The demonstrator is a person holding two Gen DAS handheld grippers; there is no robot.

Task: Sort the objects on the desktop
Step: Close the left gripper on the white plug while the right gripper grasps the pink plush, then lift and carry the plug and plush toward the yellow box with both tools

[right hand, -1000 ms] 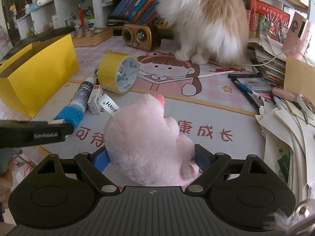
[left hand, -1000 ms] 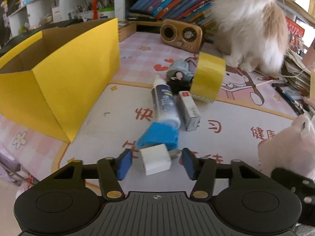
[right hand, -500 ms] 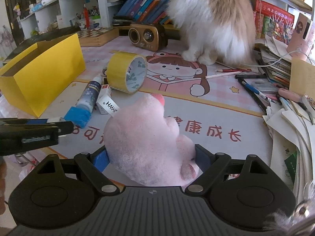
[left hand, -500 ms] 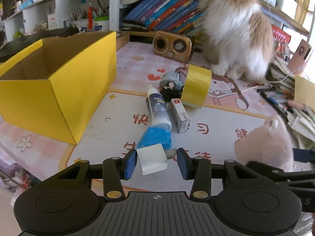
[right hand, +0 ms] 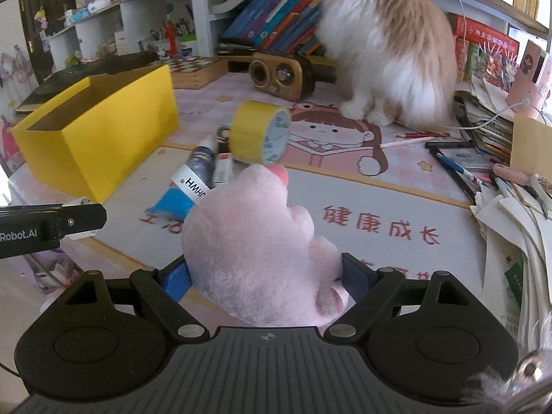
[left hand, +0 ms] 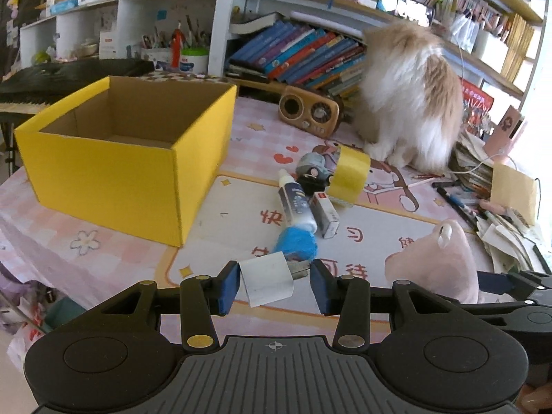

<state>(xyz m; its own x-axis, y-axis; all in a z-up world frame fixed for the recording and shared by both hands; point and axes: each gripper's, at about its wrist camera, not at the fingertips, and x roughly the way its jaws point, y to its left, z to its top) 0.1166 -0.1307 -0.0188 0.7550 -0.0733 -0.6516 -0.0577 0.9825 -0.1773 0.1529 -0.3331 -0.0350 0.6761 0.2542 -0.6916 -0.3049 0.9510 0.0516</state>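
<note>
Yellow box (left hand: 114, 169) open-topped at 10 o'clock on the desk, likely the drop spot; left gripper (left hand: 275, 285) clamps the white charger plug (left hand: 267, 278), lifted clear to carry; glue, tape roll (left hand: 348, 179) unsorted at 12 o'clock; right gripper (right hand: 265, 281) squeezes the pink plush toy (right hand: 255, 252), wide because it's bulky

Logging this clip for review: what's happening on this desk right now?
A person is sorting desk clutter with two handheld grippers. The left gripper holds a white plug adapter; the right gripper is clamped on a pink plush toy. The yellow box stands open. Glue, tape and a fluffy cat remain on the mat.
</note>
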